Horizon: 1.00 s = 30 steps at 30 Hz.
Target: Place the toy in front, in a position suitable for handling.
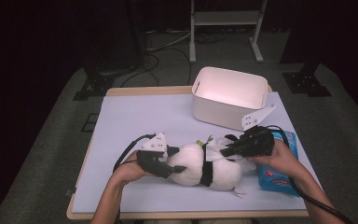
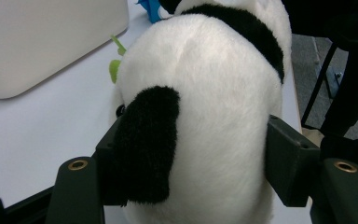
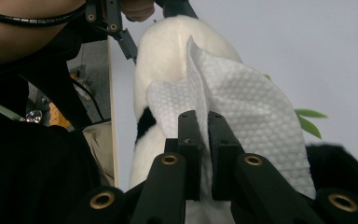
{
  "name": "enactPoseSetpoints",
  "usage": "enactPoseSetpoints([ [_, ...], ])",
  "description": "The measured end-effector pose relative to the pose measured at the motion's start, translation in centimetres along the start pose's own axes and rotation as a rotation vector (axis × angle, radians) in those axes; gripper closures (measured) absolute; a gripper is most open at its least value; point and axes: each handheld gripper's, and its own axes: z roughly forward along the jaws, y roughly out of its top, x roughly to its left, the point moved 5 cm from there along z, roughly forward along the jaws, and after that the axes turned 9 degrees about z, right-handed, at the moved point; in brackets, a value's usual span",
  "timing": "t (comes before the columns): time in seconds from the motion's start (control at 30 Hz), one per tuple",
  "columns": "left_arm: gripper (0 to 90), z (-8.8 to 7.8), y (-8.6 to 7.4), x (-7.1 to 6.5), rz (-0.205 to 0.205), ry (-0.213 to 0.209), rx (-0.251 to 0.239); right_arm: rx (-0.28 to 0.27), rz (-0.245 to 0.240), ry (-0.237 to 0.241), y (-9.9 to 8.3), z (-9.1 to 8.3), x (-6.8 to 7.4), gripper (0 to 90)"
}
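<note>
White plush is what I am working on: a stuffed panda (image 1: 205, 167) lying on its side on the table (image 1: 130, 121), near the front edge, between my two hands. In the high view I am bracing it with the left gripper (image 1: 176, 161), whose jaws are set around the rounded end of the toy, while the right gripper (image 1: 227, 150) is bearing down on the other end from above. A white bin (image 1: 229, 97) is standing behind the toy, apart from it, and a blue wipe pack (image 1: 279, 168) is lying under my right forearm, just beside the panda.

In the left gripper view I am clamping the panda (image 2: 214, 116) across its body, one jaw pressing into a black patch of fur, the other into the white flank. The jaws are standing at a moderate width, set by the toy's bulk. The filling is giving under the pads, so I judge the toy soft and light. It should tolerate a firm squeeze, and the broad body is the best place to hold it, since the fur may let a shallow grip slide.

In the right gripper view I am pinching a white embossed wipe (image 3: 242, 102) between nearly closed jaws, its free part draped over the panda (image 3: 168, 60). The sheet is thin and limp, so I am gripping it at a bunched fold to keep it from slipping out.
</note>
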Motion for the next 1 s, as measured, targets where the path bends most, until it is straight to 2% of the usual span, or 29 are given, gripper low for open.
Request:
enactPoseSetpoints([
  [0.2, 34.8, 0.0, 0.0, 0.0, -0.009, -0.001, 0.000, 0.042, -0.048, -0.008, 1.0, 1.4, 0.7, 84.9],
  [0.37, 34.5, 0.0, 0.1, 0.0, -0.008, -0.006, -0.013, 0.037, -0.034, -0.012, 0.3, 0.6, 0.4, 85.1],
  [0.47, 34.4, 0.1, 0.3, -0.1, -0.011, -0.008, -0.022, 0.021, -0.005, -0.006, -0.6, 0.0, 0.2, 85.0],
  [0.63, 34.4, 0.1, 0.3, 0.0, -0.014, -0.006, -0.017, -0.024, 0.013, -0.007, -2.2, -1.3, -0.1, 85.0],
  [0.8, 34.4, 0.1, 0.3, 0.1, -0.017, -0.006, -0.017, -0.033, 0.040, -0.020, -3.5, -2.2, -0.6, 85.0],
  [0.9, 34.4, 0.1, 0.5, 0.1, -0.019, -0.003, -0.018, -0.033, 0.043, -0.033, -3.4, -2.3, -0.7, 85.1],
  [1.0, 34.4, 0.1, 0.7, 0.0, -0.014, 0.001, -0.020, -0.032, 0.021, -0.037, -2.5, -2.0, -0.4, 85.1],
])
